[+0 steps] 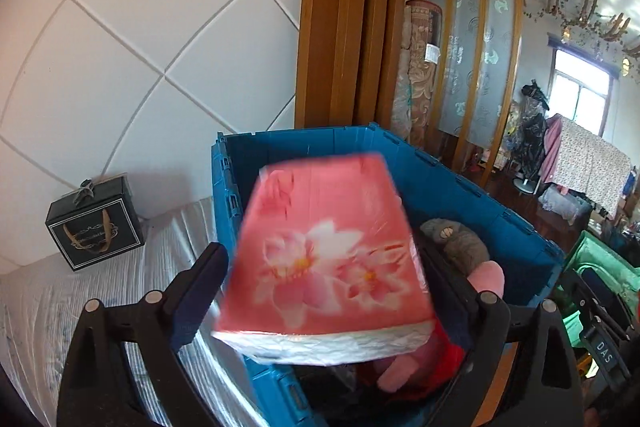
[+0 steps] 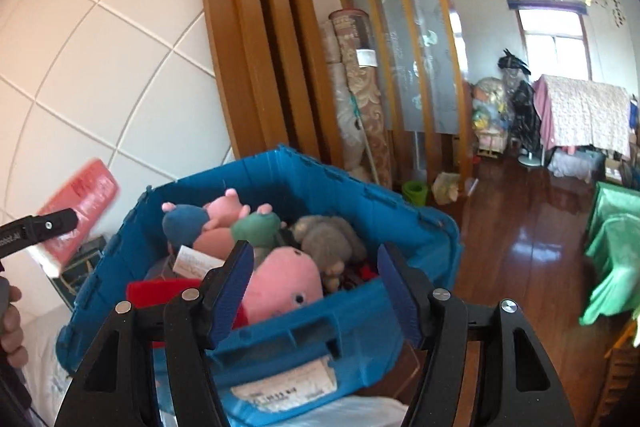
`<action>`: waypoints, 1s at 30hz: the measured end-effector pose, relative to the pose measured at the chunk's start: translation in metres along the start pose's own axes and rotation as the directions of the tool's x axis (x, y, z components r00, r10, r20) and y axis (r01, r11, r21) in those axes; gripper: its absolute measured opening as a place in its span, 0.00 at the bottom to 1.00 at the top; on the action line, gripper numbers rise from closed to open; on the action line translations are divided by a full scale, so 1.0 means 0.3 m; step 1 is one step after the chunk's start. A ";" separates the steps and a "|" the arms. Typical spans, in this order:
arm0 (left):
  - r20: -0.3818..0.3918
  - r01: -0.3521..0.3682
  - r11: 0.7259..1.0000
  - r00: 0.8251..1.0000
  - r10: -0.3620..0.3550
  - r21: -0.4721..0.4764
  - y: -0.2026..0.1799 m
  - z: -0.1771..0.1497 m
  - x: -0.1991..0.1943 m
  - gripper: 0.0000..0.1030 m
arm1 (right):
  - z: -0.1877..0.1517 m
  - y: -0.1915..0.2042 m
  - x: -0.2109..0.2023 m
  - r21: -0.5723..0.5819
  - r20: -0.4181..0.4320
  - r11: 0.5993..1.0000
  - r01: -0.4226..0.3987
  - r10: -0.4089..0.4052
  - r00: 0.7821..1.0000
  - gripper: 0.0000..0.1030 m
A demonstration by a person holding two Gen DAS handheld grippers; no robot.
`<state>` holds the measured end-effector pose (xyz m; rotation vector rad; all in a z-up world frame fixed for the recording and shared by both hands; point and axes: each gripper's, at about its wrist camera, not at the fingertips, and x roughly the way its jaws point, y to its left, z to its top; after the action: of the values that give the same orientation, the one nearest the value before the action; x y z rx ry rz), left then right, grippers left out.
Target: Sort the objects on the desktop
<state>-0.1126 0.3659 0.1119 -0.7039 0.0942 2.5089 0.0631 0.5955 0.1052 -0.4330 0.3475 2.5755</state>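
Observation:
A pink flower-print tissue pack (image 1: 320,203) hangs tilted and blurred between the fingers of my left gripper (image 1: 322,259), above the near left corner of a blue plastic bin (image 1: 296,141). The jaws stand wide and a thin gap shows at the left pad, so the pack looks loose. In the right wrist view the same pack (image 2: 80,203) shows left of the bin (image 2: 320,339), beside a left finger (image 2: 48,227). The bin holds plush toys, among them a pink one (image 2: 284,283) and a grey one (image 2: 328,239). My right gripper (image 2: 316,287) is open and empty, just before the bin's front wall.
A black gift box (image 1: 94,223) stands on the white striped cover (image 1: 40,307) left of the bin. Rolled carpets (image 2: 356,87) lean by the wooden screen behind. Green cloth (image 2: 612,267) lies at right above the glossy wood floor (image 2: 520,227). A hand (image 2: 10,323) shows at far left.

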 end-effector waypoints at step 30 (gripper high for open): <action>-0.687 0.666 0.668 0.656 -0.313 0.332 -1.153 -1.690 0.161 0.78 | -1.514 -1.211 -0.518 0.287 -0.722 0.725 0.625 -0.265 0.639 0.51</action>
<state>0.2638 0.5831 -0.3243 -1.0336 0.7249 1.5007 0.4859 0.6877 -0.3132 -1.0422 1.0008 1.6406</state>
